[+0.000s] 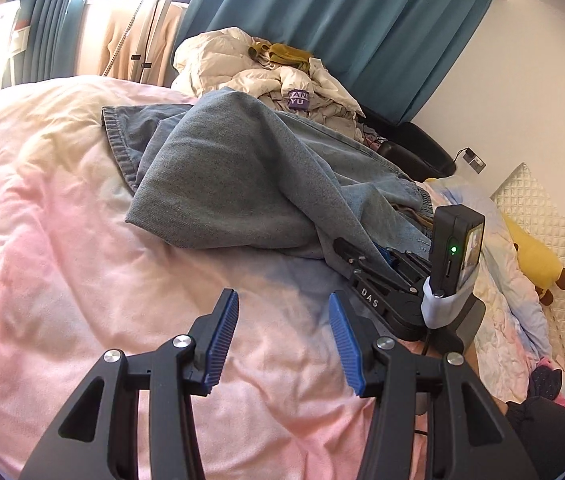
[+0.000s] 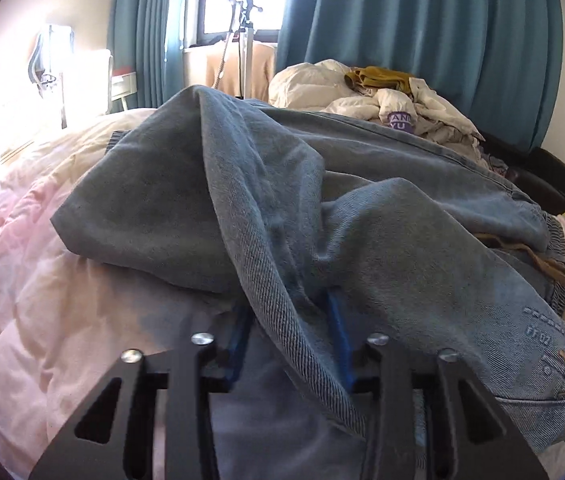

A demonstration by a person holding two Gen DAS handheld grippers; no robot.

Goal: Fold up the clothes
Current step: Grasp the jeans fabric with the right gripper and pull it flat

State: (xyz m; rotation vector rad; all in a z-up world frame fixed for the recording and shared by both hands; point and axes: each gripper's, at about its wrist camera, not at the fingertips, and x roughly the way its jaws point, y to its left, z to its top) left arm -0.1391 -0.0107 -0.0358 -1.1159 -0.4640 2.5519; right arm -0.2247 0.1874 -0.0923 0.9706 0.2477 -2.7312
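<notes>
Jeans lie bunched on the pink bed, a fold draped toward the near edge. Left of the jeans, the left claw hovers spread and empty, apart from the denim. At the jeans' near edge, the right claw has denim lying between its blue pads; whether it pinches is unclear. Best grip both layers firmly, then lift high enough to carry the fold over flat.

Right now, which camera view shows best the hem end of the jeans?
The left wrist view: the stitched hem of the jeans lies in plain sight on the pink duvet. In the right wrist view only a small ribbed corner shows, behind folded denim draped over the right claw.
</notes>
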